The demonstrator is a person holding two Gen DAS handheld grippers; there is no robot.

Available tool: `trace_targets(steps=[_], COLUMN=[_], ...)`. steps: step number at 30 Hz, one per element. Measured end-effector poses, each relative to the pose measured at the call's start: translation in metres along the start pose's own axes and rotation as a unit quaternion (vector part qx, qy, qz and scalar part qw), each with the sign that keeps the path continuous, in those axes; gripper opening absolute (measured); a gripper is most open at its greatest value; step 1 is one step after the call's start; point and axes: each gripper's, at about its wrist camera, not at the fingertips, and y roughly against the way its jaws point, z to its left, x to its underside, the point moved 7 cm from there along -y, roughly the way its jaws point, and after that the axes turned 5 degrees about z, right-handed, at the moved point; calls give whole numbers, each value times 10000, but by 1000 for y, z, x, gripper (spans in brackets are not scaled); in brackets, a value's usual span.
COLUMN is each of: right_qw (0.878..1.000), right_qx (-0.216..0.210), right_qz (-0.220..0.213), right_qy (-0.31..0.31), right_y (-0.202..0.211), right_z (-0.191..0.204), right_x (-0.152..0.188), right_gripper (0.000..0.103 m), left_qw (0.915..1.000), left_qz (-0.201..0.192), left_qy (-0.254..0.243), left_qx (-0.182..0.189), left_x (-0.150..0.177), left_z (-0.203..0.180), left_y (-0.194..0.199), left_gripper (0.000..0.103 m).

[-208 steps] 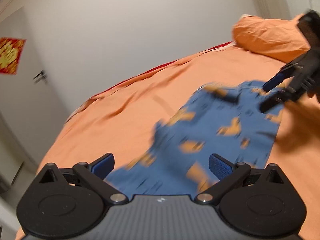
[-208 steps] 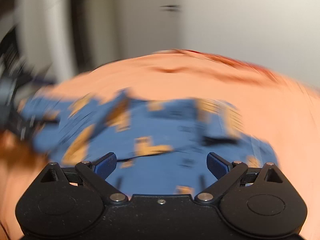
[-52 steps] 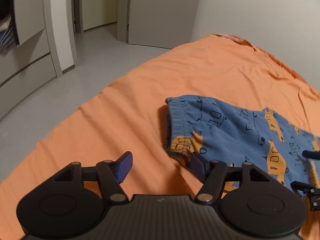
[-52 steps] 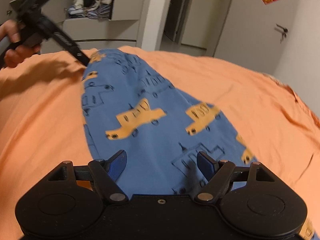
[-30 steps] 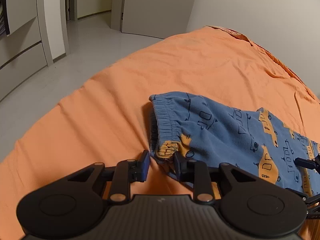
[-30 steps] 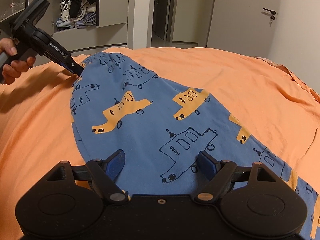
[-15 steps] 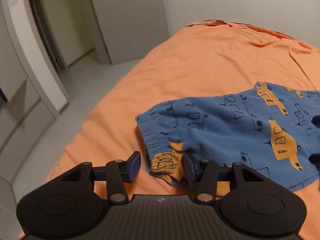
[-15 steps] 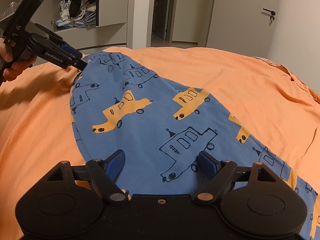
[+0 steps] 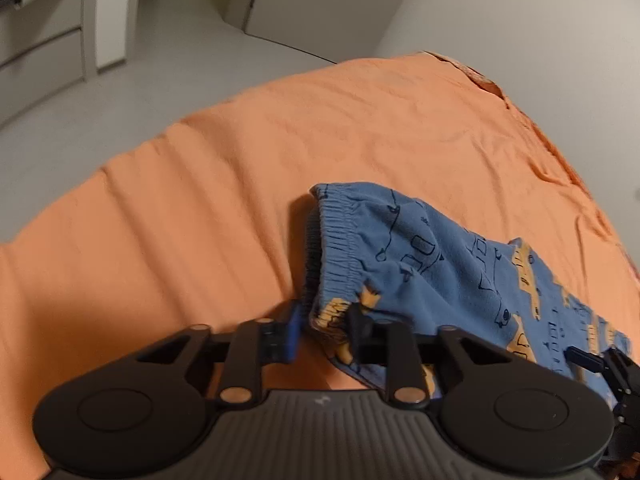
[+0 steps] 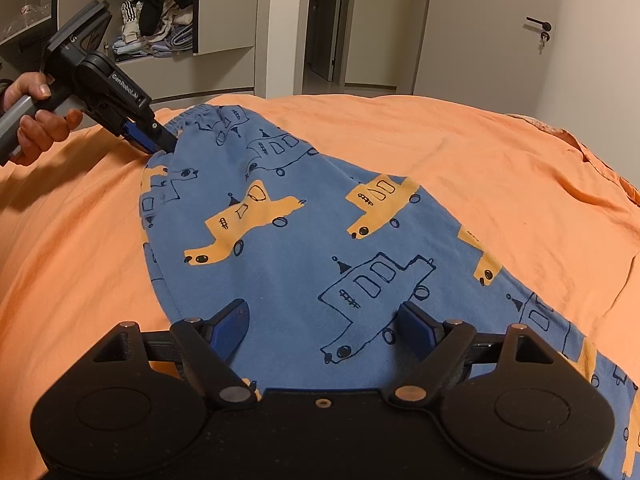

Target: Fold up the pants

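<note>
Left gripper (image 9: 322,330) has just been closing its jaws on the waistband corner of the pants (image 10: 304,240), and both views show the elastic edge bunched between the 2 pads, so I read this as a firm pinch taken to lift that corner for the fold. Right gripper (image 10: 322,326) hangs over the middle of the cloth with its jaws wide apart and nothing pressed between them; my guess is it waits there to take a second hold or to pin the fabric while the waist end comes over. Those blue pants with yellow vehicles lie flat on the orange bed sheet (image 9: 200,208), roughly mid-bed and clear of its edges. Their long axis runs from the waistband (image 9: 336,248) at the left gripper, on the side of the bed toward the wardrobe (image 10: 224,12), down past the right gripper, where the legs leave the picture. A hand (image 10: 34,120) grips the left tool's handle.
</note>
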Motion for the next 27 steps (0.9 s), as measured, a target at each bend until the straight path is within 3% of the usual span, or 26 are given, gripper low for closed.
trace_targets(steps=[5,9,11,13,14,15,17,19,23,25,27], right_qw=[9998,9981,9989,9990,9987,9983,9974,9952,9897,9916,9945], right_qx=[171,543,463,401,468,543,639,836,1147,1004,933], right_qz=[-83,-159,-46,-42,-100,-173,-324,-504,-779,-707,-396], right_qy=[22,223,61,-177,-155,-77,13,-39,-349,-415,-265], right_y=[5,12,6,7,10,14,21,24,8,-10,-27], right_z=[0,-2,-9,-16,-17,-18,-22,-29,-43,-40,-32], right_x=[-1,3,9,9,7,6,1,-8,-41,-52,-50], right_gripper=[82,82,82,83,83,83,83,85,91,91,90], left_qw=[9965,9942,9946,9933,9906,9859,9740,9636,9524,9392,9190], left_qz=[-377,142,137,-41,-135,-260,-792,-1222,-1500,-1411,-1183], left_qy=[-326,-494,-464,-589,-662,-743,-1020,-1368,-2041,-2546,-3118], left_qx=[-669,-941,-916,-990,-1191,-1476,-1862,-1944,-1698,-1822,-2103], left_x=[2,9,10,8,8,7,3,-6,-20,-14,0], left_z=[-22,-12,-11,-15,-15,-17,-28,-51,-122,-149,-160], left_y=[41,16,10,17,23,30,47,54,24,-6,-35], left_gripper=[15,15,19,34,59,78,85,86,90,90,84])
